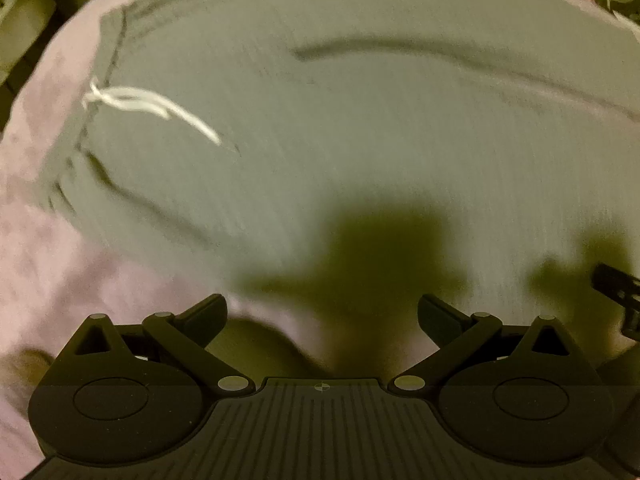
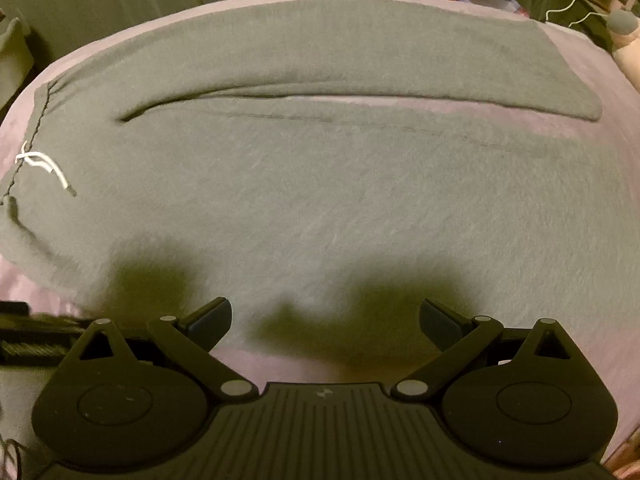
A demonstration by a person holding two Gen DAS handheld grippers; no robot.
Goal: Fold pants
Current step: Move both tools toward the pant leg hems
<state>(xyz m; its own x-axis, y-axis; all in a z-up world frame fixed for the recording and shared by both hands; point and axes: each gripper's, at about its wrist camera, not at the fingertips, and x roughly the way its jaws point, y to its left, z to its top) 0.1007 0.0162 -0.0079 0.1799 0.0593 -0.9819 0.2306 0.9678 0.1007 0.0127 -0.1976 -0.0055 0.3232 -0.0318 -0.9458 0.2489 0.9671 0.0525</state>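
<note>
Your left gripper (image 1: 322, 314) and right gripper (image 2: 325, 318) both gape wide, holding nothing. The pants (image 2: 320, 208) lie flat on the sheet (image 2: 600, 320) toward 12 o'clock (drawstring (image 2: 44, 166) at 10).

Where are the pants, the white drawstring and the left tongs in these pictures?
pants (image 2: 320, 200): right wrist view, on the middle of the near leg.
white drawstring (image 1: 152, 106): left wrist view, on the loose cord by the waistband.
left tongs (image 1: 322, 316): left wrist view, midway between the open tips.
</note>
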